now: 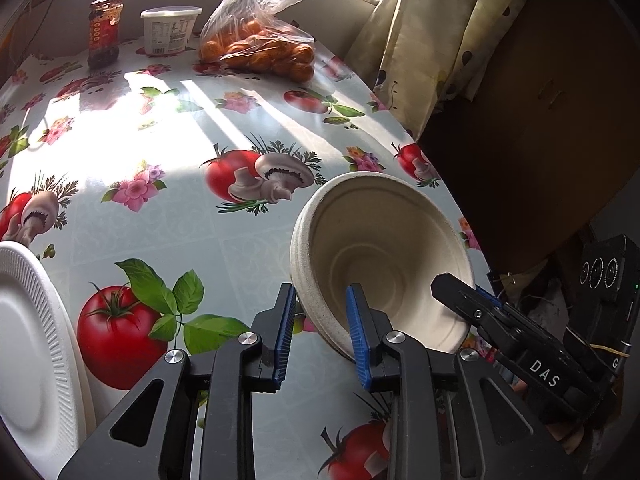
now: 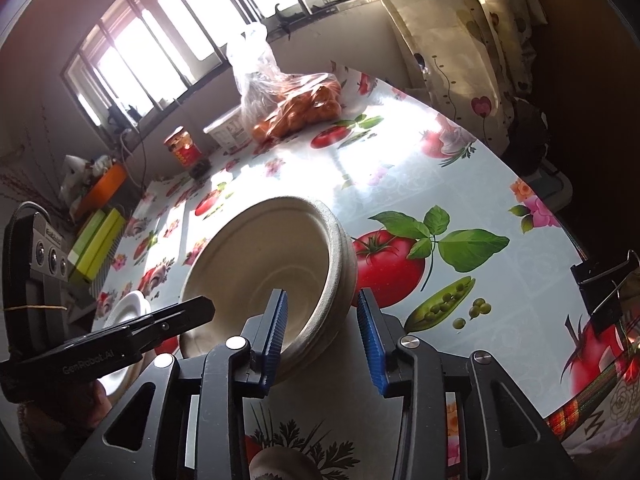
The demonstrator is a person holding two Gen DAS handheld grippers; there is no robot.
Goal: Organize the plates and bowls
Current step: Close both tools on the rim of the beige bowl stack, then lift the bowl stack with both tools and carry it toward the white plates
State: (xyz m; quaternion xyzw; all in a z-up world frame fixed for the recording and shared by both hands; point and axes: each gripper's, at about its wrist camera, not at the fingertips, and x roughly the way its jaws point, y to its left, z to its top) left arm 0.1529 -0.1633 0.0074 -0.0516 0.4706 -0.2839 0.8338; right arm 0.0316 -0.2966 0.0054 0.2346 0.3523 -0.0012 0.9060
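A stack of beige paper bowls (image 1: 380, 240) sits near the right edge of the table with the tomato-print cloth (image 1: 160, 220). My left gripper (image 1: 321, 287) straddles the near-left wall of the stack. Its outer pad lies against the outside and its inner pad is inside, shut on the wall. One finger (image 1: 460, 300) of the right gripper reaches into the bowl from the right. In the right wrist view my right gripper (image 2: 322, 293) straddles the bowls' (image 2: 260, 248) right wall, with a sliver of gap at the outer pad. A white foam plate (image 1: 32, 340) lies at the left.
At the far end stand a red-labelled jar (image 1: 105, 30), a white tub (image 1: 170, 30) and a plastic bag of oranges (image 1: 260, 44). A curtain (image 1: 440, 40) hangs past the table's right edge. A black binder clip (image 2: 600, 284) grips the cloth at that edge.
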